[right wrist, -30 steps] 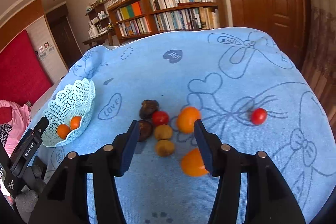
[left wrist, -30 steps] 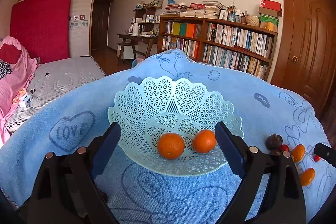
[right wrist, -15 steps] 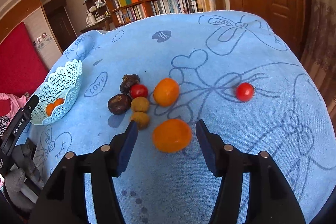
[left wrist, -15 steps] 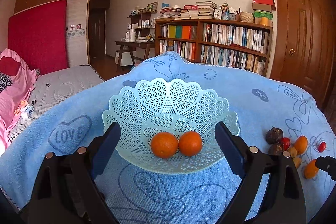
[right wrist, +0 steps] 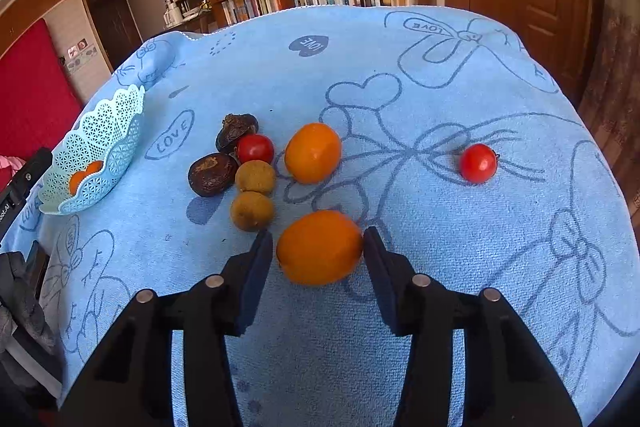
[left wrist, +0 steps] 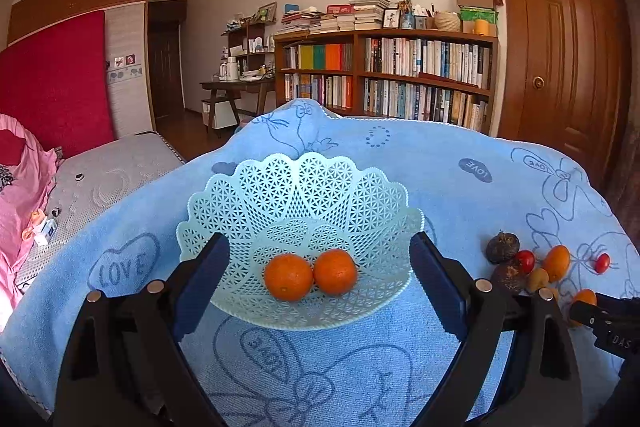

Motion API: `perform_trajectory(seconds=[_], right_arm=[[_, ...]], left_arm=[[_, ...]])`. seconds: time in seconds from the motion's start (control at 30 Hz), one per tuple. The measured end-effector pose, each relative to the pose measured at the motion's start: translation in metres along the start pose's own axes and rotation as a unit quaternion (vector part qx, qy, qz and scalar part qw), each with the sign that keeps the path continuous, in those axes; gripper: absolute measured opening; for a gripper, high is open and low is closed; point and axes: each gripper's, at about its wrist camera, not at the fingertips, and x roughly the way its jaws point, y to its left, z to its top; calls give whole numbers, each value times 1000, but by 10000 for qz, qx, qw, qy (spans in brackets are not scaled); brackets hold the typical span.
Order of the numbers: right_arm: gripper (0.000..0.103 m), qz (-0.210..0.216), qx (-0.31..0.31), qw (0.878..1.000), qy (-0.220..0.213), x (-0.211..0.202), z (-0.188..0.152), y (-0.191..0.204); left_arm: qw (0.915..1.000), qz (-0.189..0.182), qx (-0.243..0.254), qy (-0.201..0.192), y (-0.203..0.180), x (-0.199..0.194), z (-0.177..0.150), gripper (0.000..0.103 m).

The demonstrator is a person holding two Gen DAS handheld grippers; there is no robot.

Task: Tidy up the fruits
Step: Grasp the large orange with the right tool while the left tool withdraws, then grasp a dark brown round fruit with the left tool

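Observation:
A pale blue lattice basket (left wrist: 304, 163) stands on the blue towel and holds two oranges (left wrist: 288, 277). My left gripper (left wrist: 320, 243) is open, its fingers on either side of the basket's near part. In the right wrist view my right gripper (right wrist: 318, 241) is shut on an orange fruit (right wrist: 319, 247) that still rests on the towel, both pads touching its sides. Beyond it lie another orange fruit (right wrist: 313, 153), two brown round fruits (right wrist: 255, 177), two dark wrinkled fruits (right wrist: 212, 174) and a cherry tomato (right wrist: 255, 148). A second tomato (right wrist: 478, 163) lies apart at the right.
The blue towel (right wrist: 440, 67) covers a rounded surface that drops away on all sides. A bookshelf (left wrist: 400, 79) and a wooden door (left wrist: 560, 67) stand behind. A bed with pink bedding (left wrist: 24, 195) is to the left. The basket (right wrist: 100, 143) sits at the towel's left.
My right gripper has come down and forward over the nearest orange fruit, and its fingers have narrowed onto it. The left gripper has drawn back slightly from the basket and stays open.

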Motion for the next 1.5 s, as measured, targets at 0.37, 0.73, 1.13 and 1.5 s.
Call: perform_trajectory(seconds=[0.37,0.73,1.13,1.5], right_arm=[[44,-64,127,9991,-405,-16,0,-10],[44,-84,595,9971,-457,-16,2,-33],[44,-33,609,9972,-434,-13,1,-33],[44,-108,487,9975,-500,-14,0,-29]], left_arm=[[9952,-455,861,39,-57,-4,-1,93],[9732,-1649,1399,782,-119,30,-7,79],[9415,-2461,1266,1923,-144,80,-25,57],[9415,-2541,1176,1875,-143,80,-25,41]])
